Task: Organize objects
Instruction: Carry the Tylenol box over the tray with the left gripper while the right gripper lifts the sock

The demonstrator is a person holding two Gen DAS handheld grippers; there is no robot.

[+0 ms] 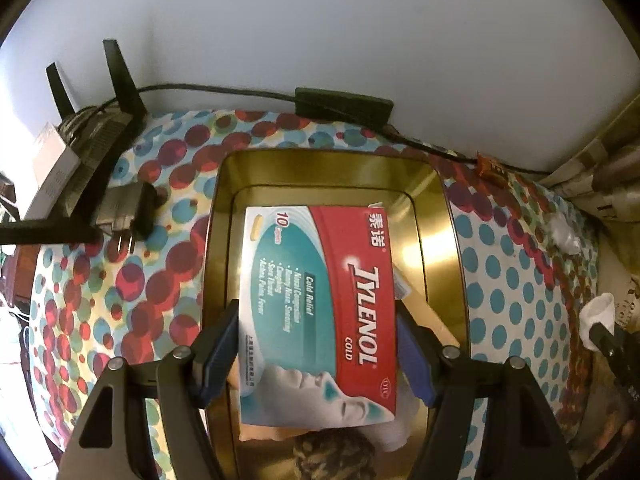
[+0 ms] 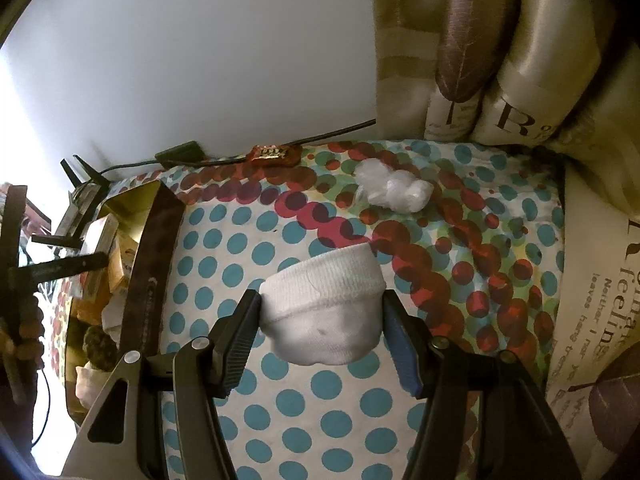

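Left wrist view, nearest first: the left gripper (image 1: 316,348) has its 2 fingers set wide, 1 on each long edge of a Tylenol Cold box (image 1: 320,312). Both pads lie against the box sides, so the box is clamped and held over the open gold tin (image 1: 440,216). The printed face of the box is up toward the camera.

Under the near end of the box, inside the tin, a pale cloth item (image 1: 264,432) and a dark mottled object (image 1: 332,456) show in part; I cannot tell what either is. A thin flat piece (image 1: 428,312) lies in the tin just right of the box.

The tin sits on a polka-dot cloth (image 1: 520,280). Left of the tin on the cloth is a power plug (image 1: 124,216) beside a black router with upright antennas (image 1: 100,132). Beyond the tin, a black adapter (image 1: 344,104) and its cable run along the base of the white wall (image 1: 360,32).

Right wrist view, nearest first: the right gripper (image 2: 320,320) holds a rolled white sock (image 2: 324,312) between its 2 fingers, pads pressed on both sides, above the dotted cloth. The tin appears at the left edge, well apart from the sock, with small boxes inside it.

Further on, a crumpled clear plastic wad (image 2: 392,188) lies on the cloth. Beyond that, a red candy wrapper (image 2: 276,154) sits near the wall. A printed curtain (image 2: 500,60) hangs at upper right.
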